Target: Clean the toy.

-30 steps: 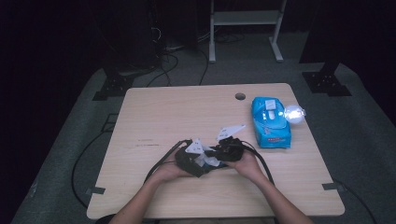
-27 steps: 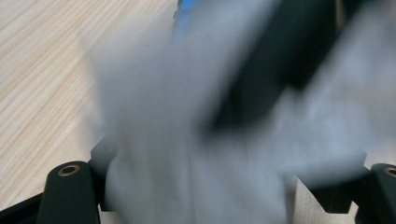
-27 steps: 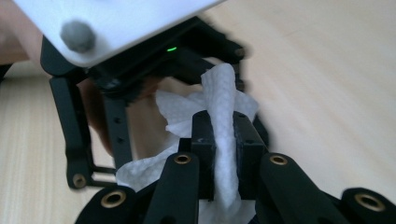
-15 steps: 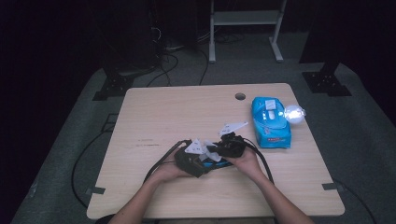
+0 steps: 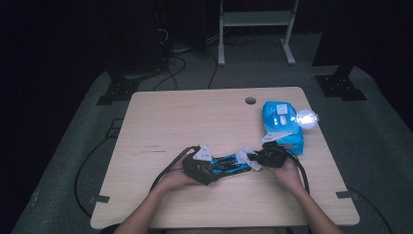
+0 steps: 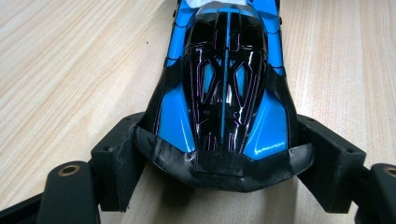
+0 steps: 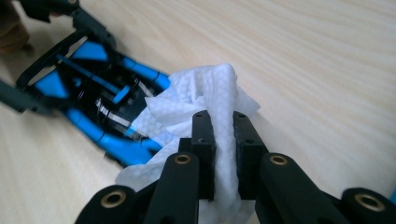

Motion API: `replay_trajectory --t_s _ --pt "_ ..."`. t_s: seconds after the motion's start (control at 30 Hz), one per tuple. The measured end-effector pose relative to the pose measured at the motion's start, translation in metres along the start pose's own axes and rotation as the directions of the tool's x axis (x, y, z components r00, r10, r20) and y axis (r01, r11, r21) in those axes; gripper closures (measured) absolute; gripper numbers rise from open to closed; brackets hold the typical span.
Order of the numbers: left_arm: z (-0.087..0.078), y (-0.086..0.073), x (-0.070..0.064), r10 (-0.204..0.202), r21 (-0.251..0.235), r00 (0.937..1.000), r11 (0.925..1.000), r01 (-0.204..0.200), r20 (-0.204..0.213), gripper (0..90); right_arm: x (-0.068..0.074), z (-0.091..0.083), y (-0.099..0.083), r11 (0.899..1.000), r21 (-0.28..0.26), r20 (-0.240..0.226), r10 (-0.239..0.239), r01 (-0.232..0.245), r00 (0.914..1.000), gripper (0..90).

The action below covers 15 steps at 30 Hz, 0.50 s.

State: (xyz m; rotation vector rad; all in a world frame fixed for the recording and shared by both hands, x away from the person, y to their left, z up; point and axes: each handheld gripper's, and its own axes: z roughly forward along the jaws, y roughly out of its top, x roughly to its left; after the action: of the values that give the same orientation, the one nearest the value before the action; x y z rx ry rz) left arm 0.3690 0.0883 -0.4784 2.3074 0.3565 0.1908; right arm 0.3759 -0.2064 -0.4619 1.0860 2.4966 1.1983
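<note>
Tongs: L (image 6: 219,154) clamped on 1 toy car (image 6: 224,88); R (image 7: 223,154) pinching 1 wipe (image 7: 205,93); 1 wipe pack (image 5: 282,124).

Tongs (image 7: 219,135): black plastic w/ brass-ringed holes; grey plates on top, black cables trailing; forearms bare.

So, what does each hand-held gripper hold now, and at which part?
The left hand-held gripper clamps the blue toy car across the sides of one end. The right hand-held gripper pinches a bunched white wipe at a fold, against the car's other end.
</note>
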Motion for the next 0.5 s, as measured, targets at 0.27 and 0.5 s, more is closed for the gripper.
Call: replay_trajectory --t_s 0.27,0.5 --pt "0.001 0.0 0.001 0.0 0.002 1.0 1.0 0.0 0.003 23.0 0.005 -0.006 -0.005 0.999 0.007 -0.099 0.04 -0.04 0.9943 81.0" --pt "-0.006 -0.001 0.007 -0.073 -0.033 0.9958 0.9967 0.074 0.055 18.6 0.023 0.004 0.014 1.0 0.003 -0.169 -0.017 0.018 0.9855 80.9"
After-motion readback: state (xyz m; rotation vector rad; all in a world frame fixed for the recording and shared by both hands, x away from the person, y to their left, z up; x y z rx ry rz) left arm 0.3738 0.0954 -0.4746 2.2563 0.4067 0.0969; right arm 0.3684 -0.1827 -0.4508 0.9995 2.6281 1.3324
